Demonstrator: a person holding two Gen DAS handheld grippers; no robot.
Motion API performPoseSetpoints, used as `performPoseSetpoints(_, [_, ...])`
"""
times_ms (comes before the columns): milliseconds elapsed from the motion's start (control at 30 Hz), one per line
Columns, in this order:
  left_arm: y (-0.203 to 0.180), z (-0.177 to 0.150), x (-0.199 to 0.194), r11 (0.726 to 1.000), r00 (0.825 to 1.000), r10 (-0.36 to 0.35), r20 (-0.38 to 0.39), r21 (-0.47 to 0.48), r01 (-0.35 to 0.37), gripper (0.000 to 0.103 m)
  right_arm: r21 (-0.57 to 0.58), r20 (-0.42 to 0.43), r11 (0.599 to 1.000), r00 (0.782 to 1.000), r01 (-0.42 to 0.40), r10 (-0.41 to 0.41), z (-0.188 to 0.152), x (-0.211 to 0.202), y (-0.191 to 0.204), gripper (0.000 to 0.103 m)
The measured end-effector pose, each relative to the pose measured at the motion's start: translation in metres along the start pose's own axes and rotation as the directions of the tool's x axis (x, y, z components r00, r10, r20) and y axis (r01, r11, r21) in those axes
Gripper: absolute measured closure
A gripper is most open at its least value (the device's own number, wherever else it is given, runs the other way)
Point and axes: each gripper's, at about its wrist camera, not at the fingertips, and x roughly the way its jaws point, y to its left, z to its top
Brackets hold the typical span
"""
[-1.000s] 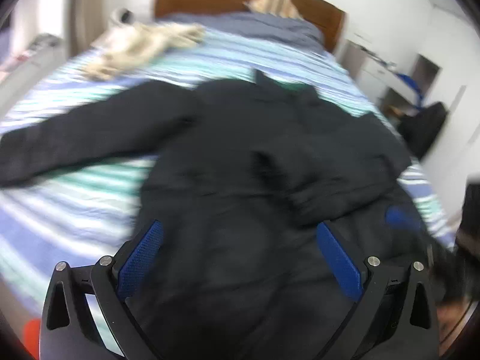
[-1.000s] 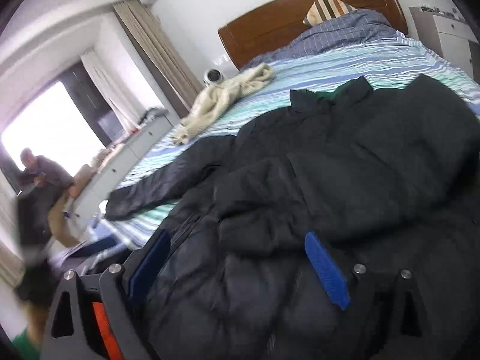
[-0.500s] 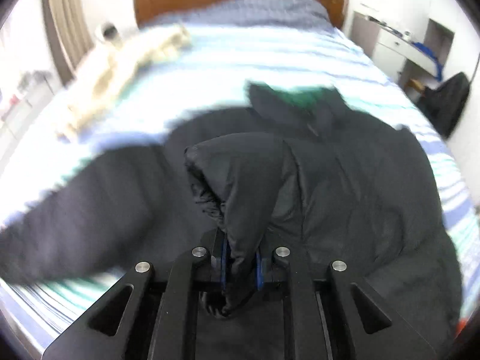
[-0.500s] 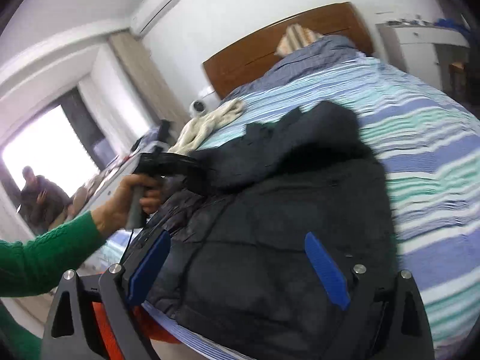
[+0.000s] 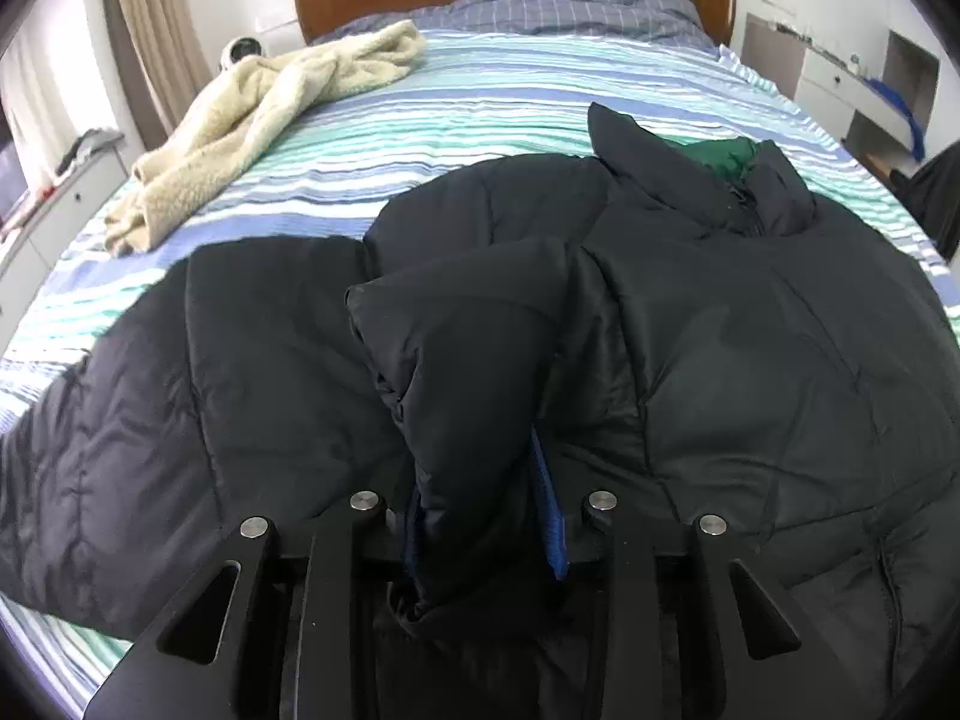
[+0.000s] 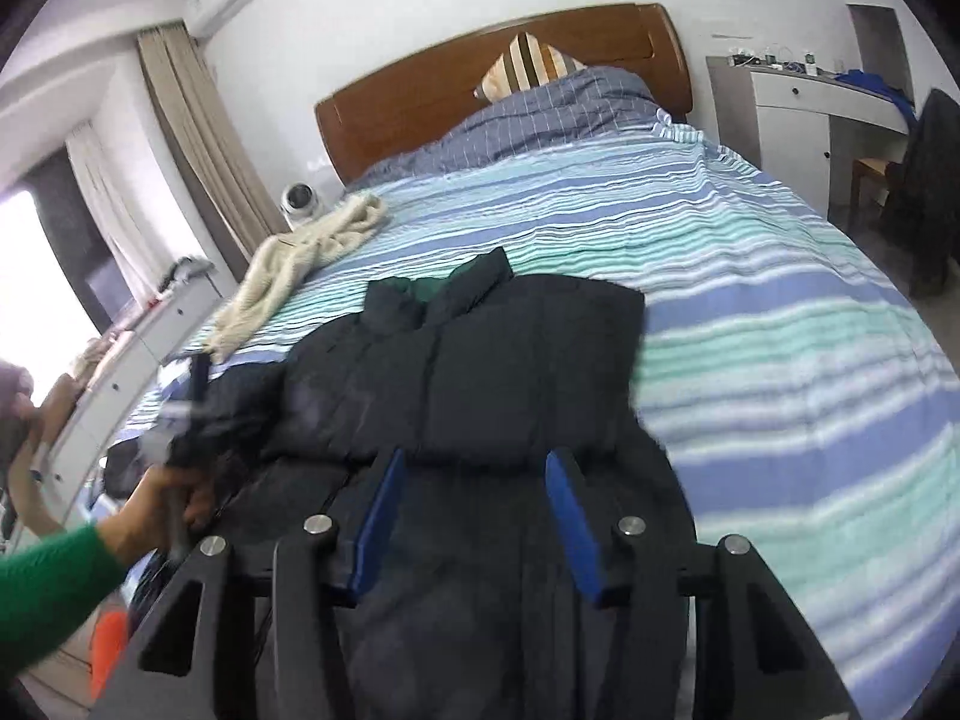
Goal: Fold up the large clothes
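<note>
A large black puffer jacket (image 5: pixel 750 330) with a green inner collar lies on the striped bed (image 5: pixel 480 102). My left gripper (image 5: pixel 480 498) is shut on a sleeve of the jacket (image 5: pixel 462 372), which stands up between the blue pads (image 5: pixel 549 516). The other sleeve (image 5: pixel 150 390) spreads to the left. In the right wrist view the jacket (image 6: pixel 480 372) lies below my right gripper (image 6: pixel 474 480), which is partly open over the jacket's lower part and holds nothing. The left gripper (image 6: pixel 180 438) shows there blurred at the left, in a hand with a green sleeve.
A cream fleece garment (image 5: pixel 270 102) lies at the bed's far left. A wooden headboard (image 6: pixel 480 78) and pillows stand at the back. A white dresser (image 6: pixel 828 102) stands on the right, a low cabinet (image 6: pixel 138 354) on the left. Bare striped sheet (image 6: pixel 780 360) lies right of the jacket.
My left gripper closed on the sleeve a second ago and still holds it, carried leftward. The right gripper's jaws have narrowed and it now sits higher over the jacket's hem.
</note>
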Motion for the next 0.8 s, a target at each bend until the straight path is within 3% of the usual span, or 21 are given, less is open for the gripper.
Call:
performPoseSetpoints(133, [0.002,-0.003,0.005,1.0,1.0,-0.017,0.007,-0.014,0.017,0.067,-0.028,-0.07,0.998,0.995,0.064,-0.066,0.017,0.082,-0.011,0.053])
performPoseSetpoints(200, [0.001,-0.006,0.007,0.999,1.0,-0.024,0.013,-0.02,0.025,0.065,-0.017,-0.173,0.995,0.98,0.098,-0.099,0.001,0.128,-0.026,0.053])
performPoseSetpoints(267, [0.001,-0.008,0.009,0.999,0.999,-0.034,0.022,-0.024,0.035,0.064,0.022,-0.251,0.996,0.965,0.088,-0.08,-0.02,0.155,-0.04,0.056])
performPoseSetpoints(367, [-0.001,-0.011,0.009,0.999,0.999,-0.028,0.042,-0.019,0.029,0.064,0.025,-0.233,0.995,0.968,0.098,-0.089,-0.026,0.154,-0.04,0.056])
performPoseSetpoints(500, [-0.005,-0.015,0.009,1.0,0.998,-0.008,0.06,-0.004,0.009,0.064,-0.001,-0.303,0.995,0.948,0.098,-0.093,-0.007,0.15,-0.035,0.055])
performPoseSetpoints(533, [-0.004,-0.015,0.01,1.0,0.998,-0.01,0.063,-0.006,0.01,0.064,-0.017,-0.289,0.996,0.953,0.085,-0.087,0.005,0.146,-0.035,0.055])
performPoseSetpoints(633, [0.0,-0.016,0.011,1.0,0.998,-0.02,0.067,-0.015,0.021,0.064,-0.073,-0.188,0.985,0.968,0.155,-0.166,0.048,0.141,-0.038,0.055])
performPoseSetpoints(800, [-0.001,-0.016,0.01,1.0,0.997,-0.017,0.069,-0.013,0.018,0.064,0.07,-0.126,0.985,0.981,0.156,-0.146,0.079,0.176,-0.071,0.055])
